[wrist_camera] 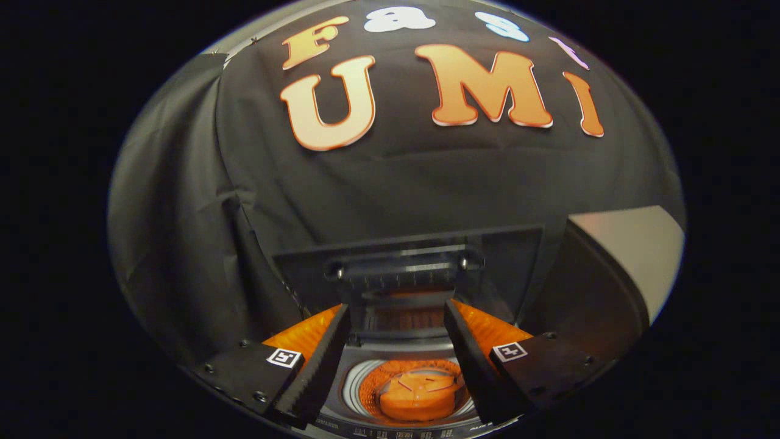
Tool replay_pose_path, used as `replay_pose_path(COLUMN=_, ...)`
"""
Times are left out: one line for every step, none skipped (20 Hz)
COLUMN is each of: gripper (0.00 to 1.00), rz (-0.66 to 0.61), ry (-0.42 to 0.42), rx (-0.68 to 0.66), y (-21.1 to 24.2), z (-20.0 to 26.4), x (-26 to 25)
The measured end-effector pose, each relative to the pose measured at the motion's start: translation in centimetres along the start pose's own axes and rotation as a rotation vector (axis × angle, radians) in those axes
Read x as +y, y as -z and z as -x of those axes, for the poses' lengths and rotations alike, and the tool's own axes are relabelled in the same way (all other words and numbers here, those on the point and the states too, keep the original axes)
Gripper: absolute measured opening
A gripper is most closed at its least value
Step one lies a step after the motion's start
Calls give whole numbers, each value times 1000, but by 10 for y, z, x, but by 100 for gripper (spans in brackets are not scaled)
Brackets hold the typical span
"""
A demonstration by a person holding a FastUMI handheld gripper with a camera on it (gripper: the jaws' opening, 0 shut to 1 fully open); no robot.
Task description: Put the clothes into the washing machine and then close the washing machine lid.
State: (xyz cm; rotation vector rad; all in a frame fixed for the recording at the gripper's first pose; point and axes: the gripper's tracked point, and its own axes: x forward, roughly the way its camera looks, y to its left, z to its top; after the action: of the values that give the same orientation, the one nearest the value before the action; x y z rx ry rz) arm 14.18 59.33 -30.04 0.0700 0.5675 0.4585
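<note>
Tool point(396, 360) spread, empty, above open washing machine drum point(417, 390); dark raised lid point(405, 274) ahead: hook top edge, pull down gently.

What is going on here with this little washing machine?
A handheld gripper hovers over a small washing machine, its jaws open and holding nothing. The lid stands raised behind the drum, which glows orange inside. No clothes are between the jaws, and I cannot tell whether any are in the drum.
</note>
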Motion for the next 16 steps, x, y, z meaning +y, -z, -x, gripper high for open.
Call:
replay_pose_path(gripper=98, rz=11, ry=4, rx=-23, y=-7, z=-5, x=-3)
replay_pose_path(gripper=98, rz=19, ry=11, rx=-53, y=-23, z=-8, x=-5)
replay_pose_path(gripper=98, rz=24, ry=20, rx=-77, y=-38, z=-15, x=-8)
replay_pose_path(gripper=98, rz=26, ry=36, rx=-82, y=-51, z=-26, x=-16)
replay_pose_path(gripper=98, rz=22, ry=47, rx=-87, y=-68, z=-38, x=-21)
replay_pose_path(gripper=98, rz=14, ry=56, rx=-92, y=-77, z=-51, x=-27)
replay_pose_path(gripper=98, rz=10, ry=63, rx=-94, y=-84, z=-60, x=-33)
replay_pose_path(gripper=98, rz=13, ry=73, rx=-90, y=-89, z=-71, x=-38)
replay_pose_path(gripper=98, rz=26, ry=85, rx=-81, y=-89, z=-81, x=-44)
replay_pose_path(gripper=98, rz=39, ry=100, rx=-72, y=-89, z=-92, x=-51)
replay_pose_path(gripper=98, rz=46, ry=108, rx=-54, y=-85, z=-102, x=-55)
replay_pose_path(gripper=98, rz=41, ry=103, rx=-46, y=-84, z=-112, x=-57)
replay_pose_path(gripper=98, rz=40, ry=101, rx=-39, y=-82, z=-119, x=-58)
replay_pose_path(gripper=99, rz=44, ry=106, rx=-31, y=-81, z=-125, x=-60)
replay_pose_path(gripper=99, rz=49, ry=112, rx=-23, y=-79, z=-130, x=-63)
replay_pose_path(gripper=99, rz=49, ry=115, rx=-15, y=-77, z=-135, x=-65)
